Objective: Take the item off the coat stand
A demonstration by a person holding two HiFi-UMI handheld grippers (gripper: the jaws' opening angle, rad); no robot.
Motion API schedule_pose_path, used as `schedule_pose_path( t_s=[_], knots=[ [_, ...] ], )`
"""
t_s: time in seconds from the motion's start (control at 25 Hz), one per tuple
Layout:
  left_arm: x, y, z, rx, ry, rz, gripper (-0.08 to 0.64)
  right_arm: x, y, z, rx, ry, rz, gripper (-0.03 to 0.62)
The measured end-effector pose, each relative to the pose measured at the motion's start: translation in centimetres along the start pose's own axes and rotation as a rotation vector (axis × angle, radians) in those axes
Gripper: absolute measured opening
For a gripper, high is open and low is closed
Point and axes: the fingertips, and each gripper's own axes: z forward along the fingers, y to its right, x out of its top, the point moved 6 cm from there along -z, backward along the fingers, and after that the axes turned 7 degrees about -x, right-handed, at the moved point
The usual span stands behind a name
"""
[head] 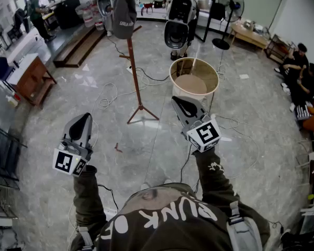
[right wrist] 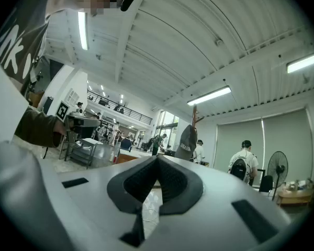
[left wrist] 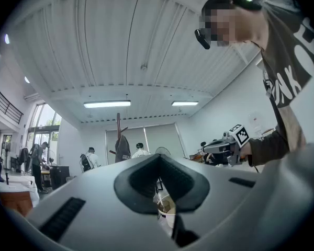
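Dark cap (head: pixel 124 15) on the coat stand (head: pixel 135 72), tan tub (head: pixel 191 84) beside it, left gripper (head: pixel 86 117) and right gripper (head: pixel 176 101) nearer, jaws together.

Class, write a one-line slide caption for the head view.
Shut, empty left gripper and right gripper point toward the cap on the coat stand.

Marble floor (head: pixel 261 166), coat stand (head: pixel 135 72), round tub (head: pixel 172 78), loose cables (head: pixel 105 99)

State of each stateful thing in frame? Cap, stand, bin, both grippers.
cap: hanging at the top of the stand, not yet taken.
coat stand: upright on the floor.
bin: top open, nothing visible inside.
left gripper: shut, empty, well short of the cap.
right gripper: shut, empty, well short of the cap.
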Motion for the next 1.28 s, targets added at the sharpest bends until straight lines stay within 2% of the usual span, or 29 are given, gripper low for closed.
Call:
schedule_pose_path(
  t_s=[0.48,0.76,0.8,0.84,0.92,0.96,1.04,1.28],
  knots=[
    [-0.5,-0.8,0.8,-0.001,-0.001,-0.002,0.005,-0.9,0.8,0.9,-0.007,-0.005,0.018,0.011],
    [-0.6,-1.7,1.7,0.004,-0.003,-0.002,0.005,-1.6,1.2,2.1,0.036,-0.03,0.028,0.025],
    [-0.5,-1.9,1.8,0.004,-0.003,-0.002,0.005,-1.6,1.2,2.4,0.054,-0.034,0.037,0.061],
    [-0.4,-2.0,1.9,0.005,-0.003,-0.002,0.005,-1.5,1.1,2.7,0.077,-0.038,0.05,0.17],
    [-0.4,-2.2,2.0,0.005,-0.004,-0.001,0.005,-1.4,0.8,3.3,0.123,-0.032,0.076,0.461],
    [-0.4,-2.3,2.1,0.005,-0.004,0.0,0.005,-1.3,0.7,3.5,0.135,-0.024,0.077,0.56],
    [-0.6,-2.5,2.4,0.005,-0.004,0.001,0.005,-1.3,0.7,3.9,0.143,-0.018,0.052,0.594],
    [-0.9,-2.9,3.1,0.01,-0.009,0.0,0.005,-1.9,1.4,4.6,0.141,-0.026,0.044,0.594]
  ],
)
